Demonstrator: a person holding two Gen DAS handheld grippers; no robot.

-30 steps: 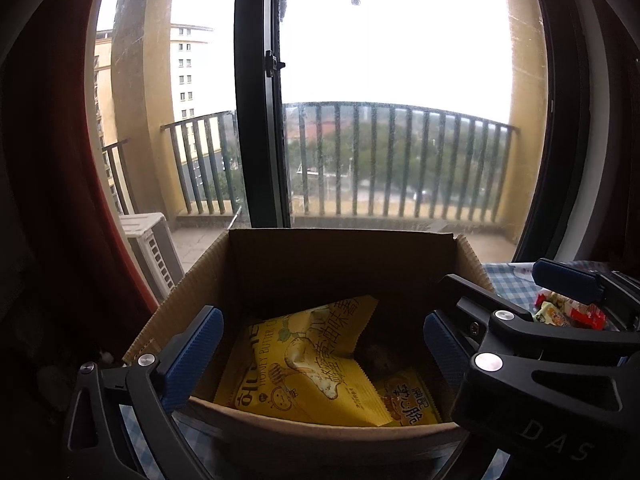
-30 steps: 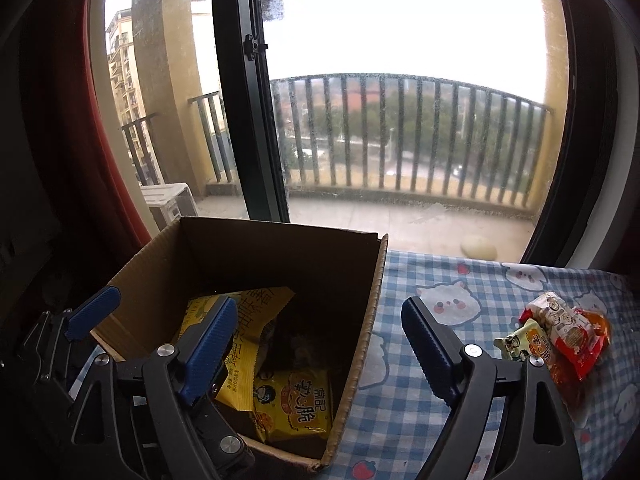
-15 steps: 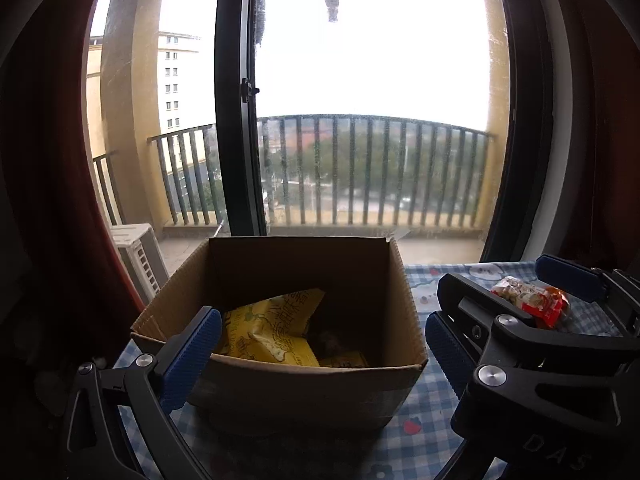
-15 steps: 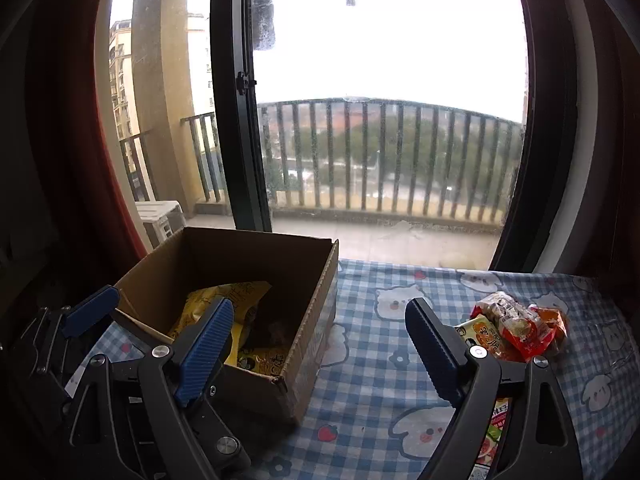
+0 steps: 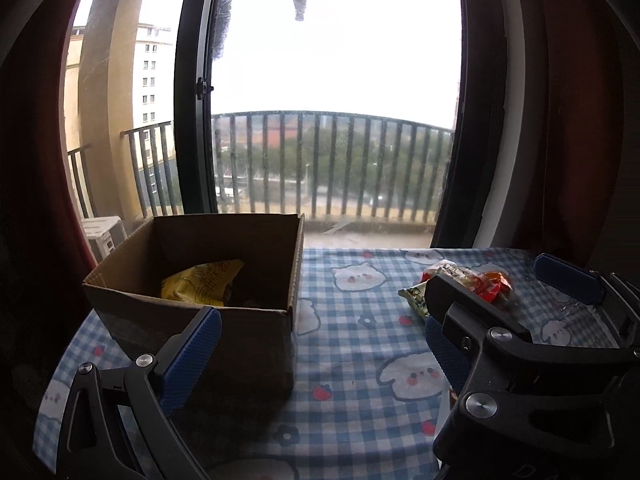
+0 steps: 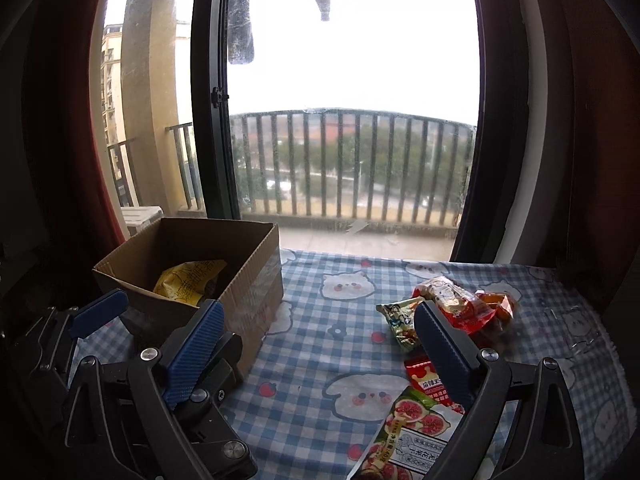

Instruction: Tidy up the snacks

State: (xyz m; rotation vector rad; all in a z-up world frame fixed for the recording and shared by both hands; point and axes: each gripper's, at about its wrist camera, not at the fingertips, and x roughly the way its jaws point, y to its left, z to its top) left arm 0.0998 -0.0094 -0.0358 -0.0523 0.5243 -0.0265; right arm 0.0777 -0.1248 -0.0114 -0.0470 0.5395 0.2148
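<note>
Left wrist view: left gripper (image 5: pixel 320 344) spread wide, holding nothing, above checked tablecloth (image 5: pixel 352 364) w/ cardboard box (image 5: pixel 224 276) at its left finger. Yellow snack bag (image 5: pixel 200 284) inside box. Right wrist view: right gripper (image 6: pixel 320 344) also spread wide, nothing in it. Loose snacks on cloth to the right, well apart from box: red pack (image 6: pixel 460 304), green-white pack (image 6: pixel 400 320), fig pack (image 6: pixel 404 436) near bottom edge. Balcony railing (image 6: pixel 352 160) behind the glass.

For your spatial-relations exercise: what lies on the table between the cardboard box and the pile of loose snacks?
In the right wrist view, only bare checked tablecloth lies between the cardboard box and the loose snacks.
</note>
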